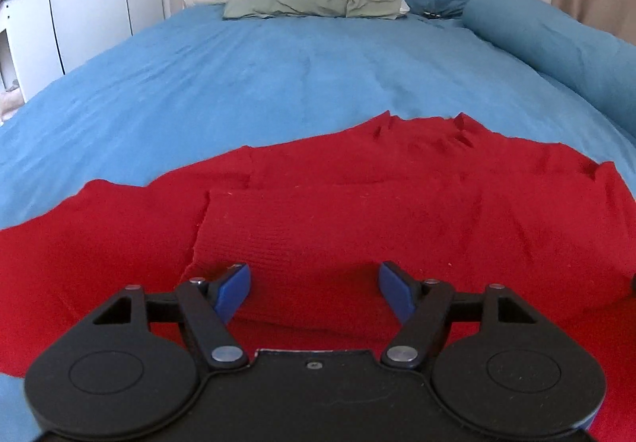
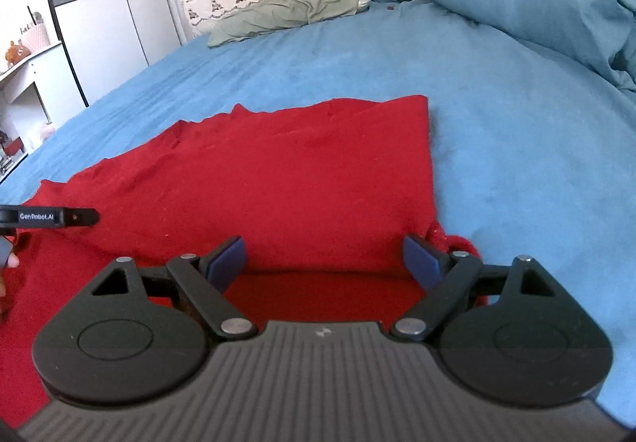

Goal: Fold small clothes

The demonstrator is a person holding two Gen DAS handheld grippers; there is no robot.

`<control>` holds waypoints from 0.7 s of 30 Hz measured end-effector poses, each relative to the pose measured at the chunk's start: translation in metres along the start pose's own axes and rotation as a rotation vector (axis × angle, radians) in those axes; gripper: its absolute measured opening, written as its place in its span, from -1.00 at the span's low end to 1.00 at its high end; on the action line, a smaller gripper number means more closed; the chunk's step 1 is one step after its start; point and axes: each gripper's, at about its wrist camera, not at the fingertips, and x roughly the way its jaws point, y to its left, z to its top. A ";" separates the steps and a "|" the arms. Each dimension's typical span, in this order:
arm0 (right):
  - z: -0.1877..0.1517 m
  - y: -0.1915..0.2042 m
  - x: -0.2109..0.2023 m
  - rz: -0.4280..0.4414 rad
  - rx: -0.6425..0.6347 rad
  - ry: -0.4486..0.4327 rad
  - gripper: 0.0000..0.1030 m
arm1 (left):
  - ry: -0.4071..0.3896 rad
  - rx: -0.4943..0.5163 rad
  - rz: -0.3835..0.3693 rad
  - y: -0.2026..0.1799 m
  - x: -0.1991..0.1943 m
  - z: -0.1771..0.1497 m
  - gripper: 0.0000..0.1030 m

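The red knitted garment [image 2: 286, 179] is lying partly folded on the blue bedsheet [image 1: 238, 84]. The left gripper [image 1: 314, 287] and right gripper [image 2: 324, 259] are hovering at its near edge, jaws spread wide, gripping nothing. Risk: pinching only the top layer, so the fold is likely dragging apart.

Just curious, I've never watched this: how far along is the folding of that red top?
Partly done: the red garment lies spread on the blue bed with a sleeve already folded in. Nothing is in hand: left gripper and right gripper are both open over its near edge. The remaining folds are left.
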 end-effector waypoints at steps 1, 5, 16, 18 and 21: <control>0.001 -0.001 -0.001 0.003 -0.002 0.002 0.98 | -0.005 -0.011 -0.005 0.002 -0.008 0.000 0.47; 0.011 0.005 -0.021 0.010 0.005 -0.044 0.98 | -0.075 -0.019 0.011 0.010 -0.053 0.003 0.50; 0.061 0.064 -0.093 0.109 -0.024 -0.022 1.00 | -0.162 -0.186 0.129 0.123 -0.181 -0.006 1.00; 0.062 0.077 -0.094 0.102 -0.007 -0.014 1.00 | -0.158 -0.235 0.156 0.155 -0.188 -0.017 1.00; 0.056 0.099 -0.098 0.089 -0.014 -0.036 1.00 | -0.157 -0.310 0.209 0.199 -0.192 -0.036 1.00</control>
